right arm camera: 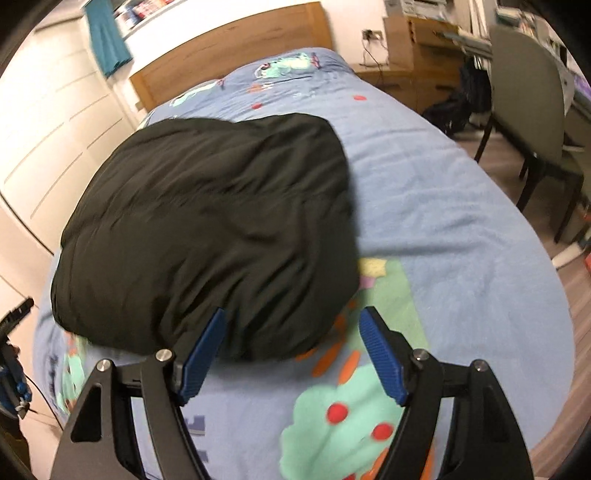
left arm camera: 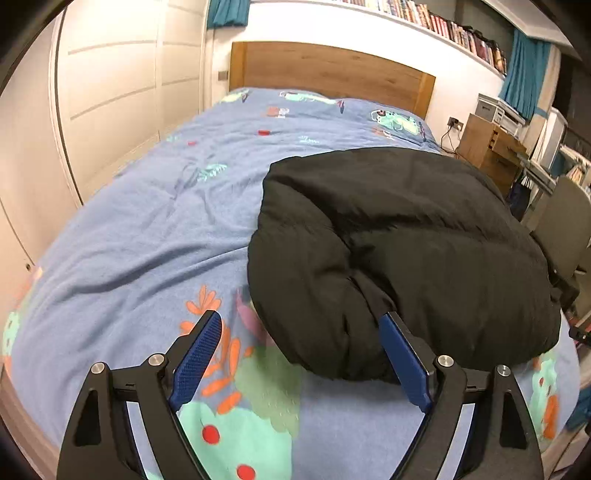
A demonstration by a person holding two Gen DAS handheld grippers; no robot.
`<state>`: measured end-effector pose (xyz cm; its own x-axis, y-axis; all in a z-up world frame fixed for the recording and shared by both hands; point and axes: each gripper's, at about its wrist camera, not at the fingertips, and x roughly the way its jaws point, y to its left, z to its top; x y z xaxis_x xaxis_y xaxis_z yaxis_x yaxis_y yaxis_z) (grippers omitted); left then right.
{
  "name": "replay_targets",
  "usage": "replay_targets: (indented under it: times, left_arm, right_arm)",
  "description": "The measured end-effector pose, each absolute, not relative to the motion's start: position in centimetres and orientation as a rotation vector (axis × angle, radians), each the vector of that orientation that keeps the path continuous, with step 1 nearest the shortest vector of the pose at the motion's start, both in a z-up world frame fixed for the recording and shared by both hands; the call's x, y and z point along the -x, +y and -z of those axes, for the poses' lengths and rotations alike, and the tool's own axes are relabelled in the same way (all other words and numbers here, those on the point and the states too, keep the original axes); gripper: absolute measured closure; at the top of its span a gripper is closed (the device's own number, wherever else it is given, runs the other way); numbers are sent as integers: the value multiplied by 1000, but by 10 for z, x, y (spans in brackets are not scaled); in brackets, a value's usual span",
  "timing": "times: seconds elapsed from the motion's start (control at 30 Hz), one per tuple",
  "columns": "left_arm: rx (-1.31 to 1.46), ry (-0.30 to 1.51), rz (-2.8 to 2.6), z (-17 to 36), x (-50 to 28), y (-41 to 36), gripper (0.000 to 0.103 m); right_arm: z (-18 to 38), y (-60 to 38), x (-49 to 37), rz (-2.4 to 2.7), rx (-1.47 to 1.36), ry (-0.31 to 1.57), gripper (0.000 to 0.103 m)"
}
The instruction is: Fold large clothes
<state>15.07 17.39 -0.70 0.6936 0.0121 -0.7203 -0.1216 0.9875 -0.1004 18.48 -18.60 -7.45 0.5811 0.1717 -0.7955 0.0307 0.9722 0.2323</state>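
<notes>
left gripper (left arm camera: 299, 363): jaws apart, empty, at near-left corner of black jacket (left arm camera: 399, 251) | jacket: folded bundle on blue blanket (left arm camera: 140, 236), toward headboard (left arm camera: 332, 70) | right gripper (right arm camera: 291, 354): jaws apart, empty, near-right edge | step: fold released, likely | next: check, flatten or re-grip.

This is a bedroom in a home: a bed (left arm camera: 147, 229) with a cartoon-print blue cover and wooden headboard (left arm camera: 332, 70), white wardrobe doors (left arm camera: 110, 92), a long shelf of what look like books (left arm camera: 443, 22), teal curtains (left arm camera: 521, 77), and a chair (right arm camera: 524, 96).
</notes>
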Motion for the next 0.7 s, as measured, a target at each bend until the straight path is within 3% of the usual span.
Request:
replay_targets:
  times: [0.23,0.7]
  left_arm:
    - [57,748,-71,2,-127,136,1]
    - [-11,734,-70,2,-94,106,1]
  right_arm:
    - [66,-142,-147,-83,-164,905,29]
    - [50,-100,-99,-57,-98,810,29]
